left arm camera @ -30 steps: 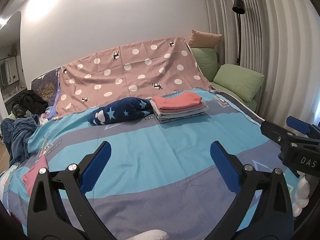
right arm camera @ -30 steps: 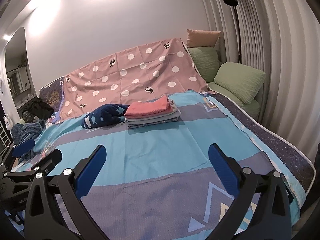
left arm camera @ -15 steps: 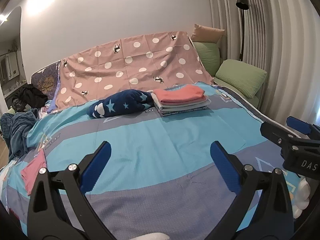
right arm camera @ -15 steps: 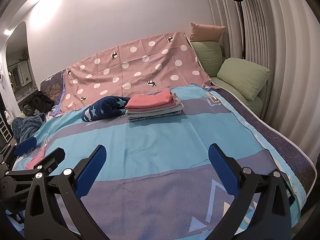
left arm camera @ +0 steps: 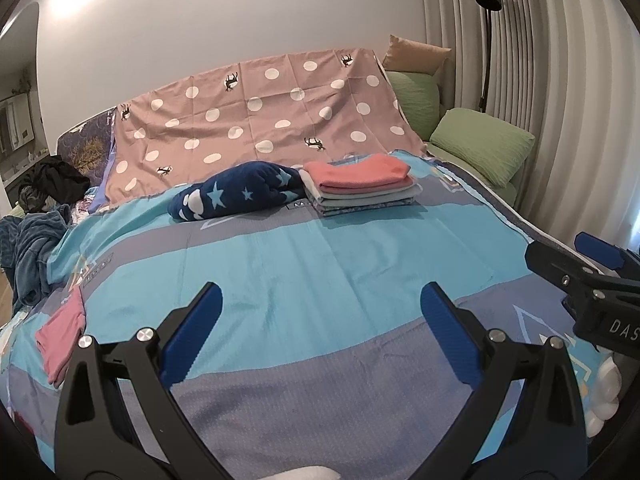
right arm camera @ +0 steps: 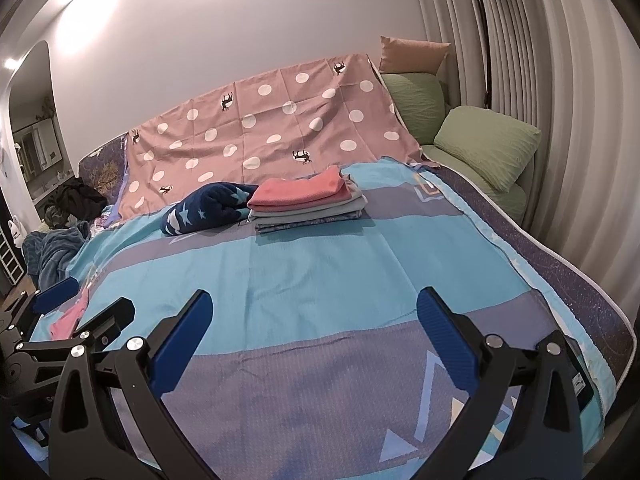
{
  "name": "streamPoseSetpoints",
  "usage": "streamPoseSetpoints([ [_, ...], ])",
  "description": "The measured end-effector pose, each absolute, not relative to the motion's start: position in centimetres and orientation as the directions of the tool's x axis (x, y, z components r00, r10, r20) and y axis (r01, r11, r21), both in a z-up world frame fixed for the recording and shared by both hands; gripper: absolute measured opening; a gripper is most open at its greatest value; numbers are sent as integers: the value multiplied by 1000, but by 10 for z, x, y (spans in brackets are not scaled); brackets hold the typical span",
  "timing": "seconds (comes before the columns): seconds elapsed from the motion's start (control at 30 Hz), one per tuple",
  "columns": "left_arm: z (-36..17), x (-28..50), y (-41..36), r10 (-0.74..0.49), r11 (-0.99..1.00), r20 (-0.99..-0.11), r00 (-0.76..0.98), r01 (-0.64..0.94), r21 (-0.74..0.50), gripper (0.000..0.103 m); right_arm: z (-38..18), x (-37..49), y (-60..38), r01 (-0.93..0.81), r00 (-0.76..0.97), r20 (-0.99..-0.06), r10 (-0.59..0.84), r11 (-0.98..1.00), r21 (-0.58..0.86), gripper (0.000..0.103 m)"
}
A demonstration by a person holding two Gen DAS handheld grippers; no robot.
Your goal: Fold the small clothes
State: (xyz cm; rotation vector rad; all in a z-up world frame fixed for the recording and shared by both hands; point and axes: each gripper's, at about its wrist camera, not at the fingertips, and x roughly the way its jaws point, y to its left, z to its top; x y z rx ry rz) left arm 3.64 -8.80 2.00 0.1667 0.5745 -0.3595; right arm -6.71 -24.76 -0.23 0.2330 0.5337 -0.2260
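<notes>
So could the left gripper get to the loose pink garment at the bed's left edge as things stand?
Probably yes. The left gripper is open and empty, and the pink garment lies flat on the bedspread just to its left, with nothing lying between them.

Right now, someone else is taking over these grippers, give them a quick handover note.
Left gripper: jaws open, holding nothing, above the bedspread.
Right gripper: jaws open, holding nothing.
Done: folded stack with a pink piece on top, at the far end of the bed; the navy star garment lies bundled beside it.
Left: a pink garment lies at the bed's left edge, probably next to fold.
</notes>
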Motion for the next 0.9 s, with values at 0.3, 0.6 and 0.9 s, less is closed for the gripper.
streamPoseSetpoints([
  [0.3, 17, 38, -88, -284, 925, -568, 773, 377, 50, 101, -3, -67, -248, 273, 836, -528, -151, 948, 161, 102],
  [0.6, 15, 37, -88, -283, 925, -570, 772, 377, 51, 101, -5, -65, -249, 268, 833, -534, -145, 950, 160, 102],
  [0.9, 13, 36, -86, -283, 925, -570, 772, 376, 50, 101, -7, -60, -244, 269, 827, -543, -143, 950, 158, 102],
])
